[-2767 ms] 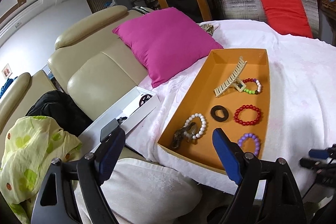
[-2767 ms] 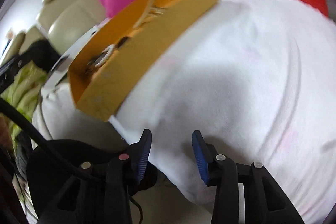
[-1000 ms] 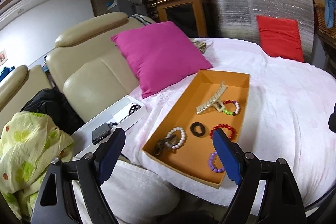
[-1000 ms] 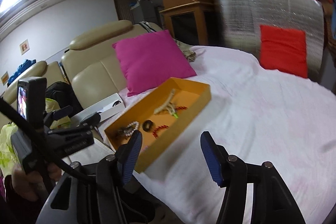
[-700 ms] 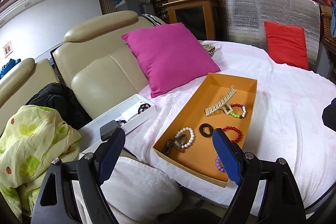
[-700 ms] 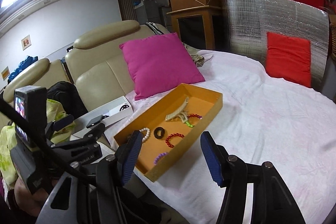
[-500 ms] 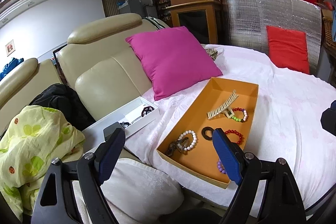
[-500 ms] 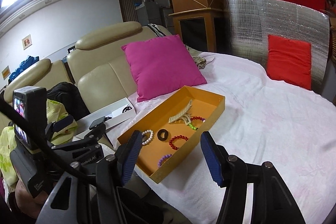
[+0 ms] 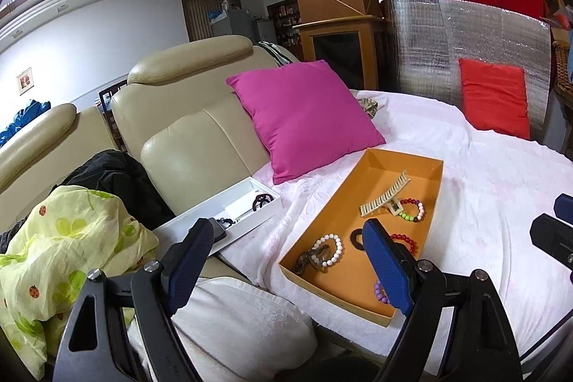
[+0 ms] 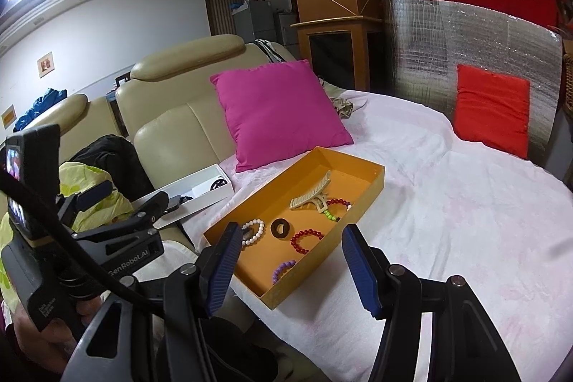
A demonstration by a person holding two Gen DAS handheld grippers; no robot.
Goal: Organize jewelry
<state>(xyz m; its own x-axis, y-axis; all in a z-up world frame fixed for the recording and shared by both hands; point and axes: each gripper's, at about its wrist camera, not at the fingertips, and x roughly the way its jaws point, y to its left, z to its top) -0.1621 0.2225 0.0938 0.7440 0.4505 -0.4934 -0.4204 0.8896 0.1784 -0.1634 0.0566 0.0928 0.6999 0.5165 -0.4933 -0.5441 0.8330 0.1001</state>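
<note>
Shallow rectangular orange tray [image 10: 361,199] of beaded bracelets [image 10: 306,240] near the cloth-covered surface [image 10: 465,221] edge; left gripper [image 9: 290,260] and right gripper [image 10: 290,265] jaws spread, empty

Orange tray [image 9: 374,161] on a white cloth with faint pink flowers [image 9: 494,188]. Inside the tray: cream hair claw [image 9: 385,195], dark red bracelet [image 10: 307,240], purple bracelet [image 10: 283,269], white bead bracelet [image 9: 327,250], black ring [image 10: 279,227], and one bracelet of red, white and green beads [image 9: 412,209]. Behind the tray, magenta cushion [image 9: 304,117] against a beige leather sofa [image 9: 200,145]. To the right of the tray, plain red cushion [image 9: 496,102] before a silver quilted sheet [image 9: 444,49]. To the left of the tray, white box [image 9: 232,217], black garment [image 9: 114,174], yellow-green cloth with ladybirds and leaf shapes [image 9: 53,246]. Blue ribbed pads on black claw fingers [image 9: 385,271].
</note>
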